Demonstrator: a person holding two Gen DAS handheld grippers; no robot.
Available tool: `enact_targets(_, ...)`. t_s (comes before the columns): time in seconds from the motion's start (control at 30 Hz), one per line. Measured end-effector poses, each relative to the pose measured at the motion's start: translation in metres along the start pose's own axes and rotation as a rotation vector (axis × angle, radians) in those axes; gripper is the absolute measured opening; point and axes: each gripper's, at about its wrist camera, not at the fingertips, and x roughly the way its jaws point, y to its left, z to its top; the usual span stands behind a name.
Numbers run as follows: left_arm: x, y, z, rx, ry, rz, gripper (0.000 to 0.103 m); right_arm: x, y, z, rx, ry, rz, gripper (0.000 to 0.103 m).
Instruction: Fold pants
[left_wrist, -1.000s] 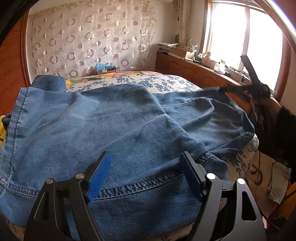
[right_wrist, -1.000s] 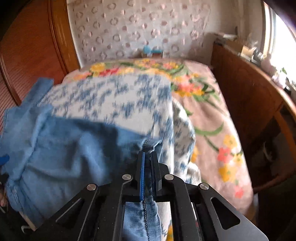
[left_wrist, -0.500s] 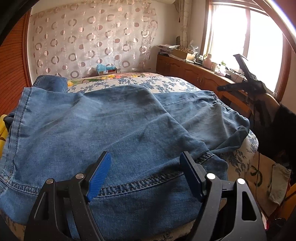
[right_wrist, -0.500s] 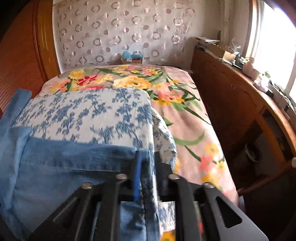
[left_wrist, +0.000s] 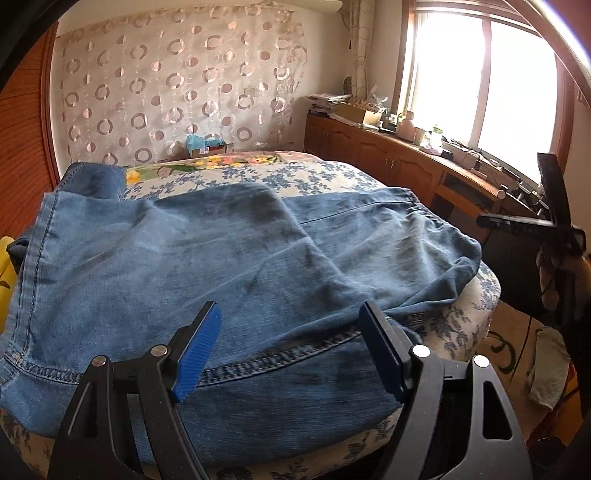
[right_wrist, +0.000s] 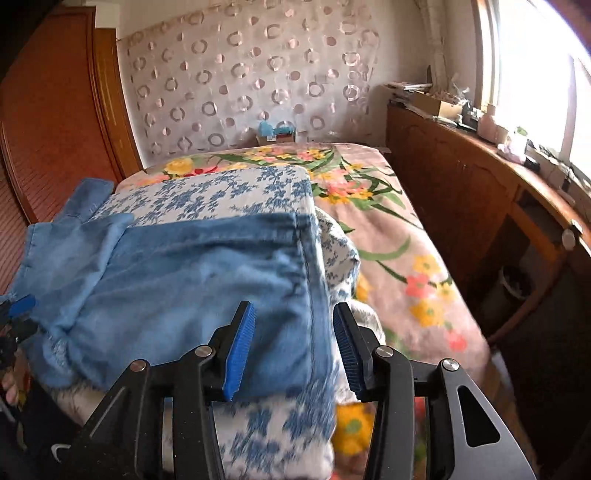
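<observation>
Blue denim pants (left_wrist: 207, 266) lie spread over a blue-flowered quilt (left_wrist: 288, 177) on the bed. My left gripper (left_wrist: 291, 325) hovers open just above the stitched hem at the near edge, holding nothing. In the right wrist view the same pants (right_wrist: 192, 280) lie folded flat, their seamed edge running between my right gripper's (right_wrist: 293, 325) blue pads. Its jaws are opening and the pads stand clear of the cloth. The right gripper's black frame (left_wrist: 546, 218) shows at the right edge of the left wrist view.
A flowered pink bedspread (right_wrist: 391, 236) covers the bed beyond the quilt. A wooden sideboard (left_wrist: 399, 162) with clutter runs under the bright window on the right. A wooden wardrobe (right_wrist: 48, 122) stands at the left. A patterned curtain hangs behind the bed.
My right gripper has let go of the pants' seamed edge and its jaws have spread. The lifted cloth has settled flat on the quilt. My left gripper has kept still and open.
</observation>
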Motion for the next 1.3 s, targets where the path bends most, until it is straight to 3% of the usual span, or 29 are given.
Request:
enact_targets(0.1, -0.002, -0.005, 0.001, 0.010, 0.003, -0.002, 0.077, -0.007, 0.000, -0.013, 0.022, -0.002, 0.017, 0.046)
enact_targets(0.23, -0.003, -0.011, 0.003, 0.018, 0.002, -0.006, 0.077, -0.014, 0.004, -0.021, 0.015, -0.006, 0.013, 0.055)
enact_targets(0.87, 0.004, -0.024, -0.007, 0.038, 0.038, -0.027, 0.077, -0.008, 0.017, -0.039, 0.174, 0.029, 0.064, 0.056)
enact_targets(1.13, 0.005, -0.025, -0.009, 0.037, 0.038, -0.027, 0.077, 0.008, 0.009, -0.037, 0.240, 0.040, 0.018, 0.056)
enact_targets(1.3, 0.004, -0.024, -0.009, 0.034, 0.036, -0.024, 0.077, 0.014, 0.011, -0.034, 0.211, 0.032, -0.010, 0.056)
